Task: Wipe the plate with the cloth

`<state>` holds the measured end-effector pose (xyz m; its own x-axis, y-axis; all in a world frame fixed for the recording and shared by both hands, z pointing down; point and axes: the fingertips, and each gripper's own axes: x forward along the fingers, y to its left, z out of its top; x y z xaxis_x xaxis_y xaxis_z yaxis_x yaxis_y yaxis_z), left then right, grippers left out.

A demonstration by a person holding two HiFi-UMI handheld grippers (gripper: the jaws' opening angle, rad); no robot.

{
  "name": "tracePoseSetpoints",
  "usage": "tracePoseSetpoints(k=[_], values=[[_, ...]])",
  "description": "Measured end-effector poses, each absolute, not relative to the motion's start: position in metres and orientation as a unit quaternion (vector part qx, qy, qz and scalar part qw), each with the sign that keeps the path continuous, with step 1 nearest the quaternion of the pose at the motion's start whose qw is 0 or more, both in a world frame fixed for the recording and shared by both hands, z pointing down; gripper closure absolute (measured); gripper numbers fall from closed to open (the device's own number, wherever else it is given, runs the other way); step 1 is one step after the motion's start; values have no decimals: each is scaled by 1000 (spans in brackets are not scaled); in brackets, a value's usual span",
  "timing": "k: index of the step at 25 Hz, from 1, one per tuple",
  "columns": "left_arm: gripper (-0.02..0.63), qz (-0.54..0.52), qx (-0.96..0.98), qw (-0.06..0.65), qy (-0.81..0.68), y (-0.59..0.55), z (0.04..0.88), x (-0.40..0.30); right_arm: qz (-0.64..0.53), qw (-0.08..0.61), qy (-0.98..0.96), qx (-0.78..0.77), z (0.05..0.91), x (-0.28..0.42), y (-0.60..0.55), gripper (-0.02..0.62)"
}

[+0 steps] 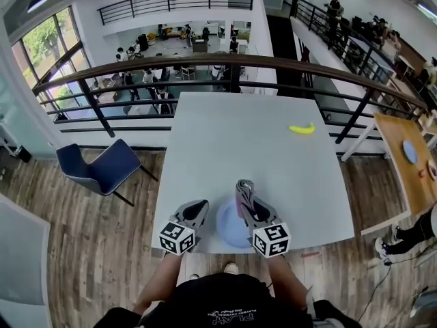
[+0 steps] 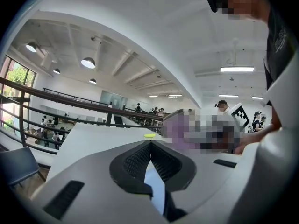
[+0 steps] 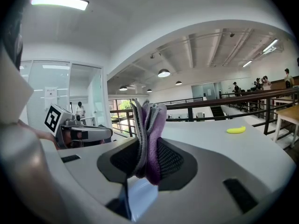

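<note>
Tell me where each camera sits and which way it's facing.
Head view: on the head, steeply down onto white table, left gripper, right gripper; forearms show.
Left gripper view: along its shut jaws across the table; torso at right.
Right gripper view: along jaws clamping purple cloth; left gripper at left.
All share the yellow banana.

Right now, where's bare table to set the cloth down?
Bare: the whole left and middle of the table, from the plate out to the far edge by the railing; also the near right corner. The banana takes only the far right. Crowded: the near edge, where plate, left tool and right tool with the cloth bunch together.
</note>
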<state>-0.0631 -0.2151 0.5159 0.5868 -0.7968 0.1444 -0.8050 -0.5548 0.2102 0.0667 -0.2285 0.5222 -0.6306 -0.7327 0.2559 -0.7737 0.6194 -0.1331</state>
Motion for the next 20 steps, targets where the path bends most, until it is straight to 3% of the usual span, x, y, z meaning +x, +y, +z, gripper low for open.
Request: tracePoseSetpoints(k=[20], values=[[594, 37, 850, 162, -500, -251, 546, -80, 127, 122, -905, 387, 553, 84, -267, 479]])
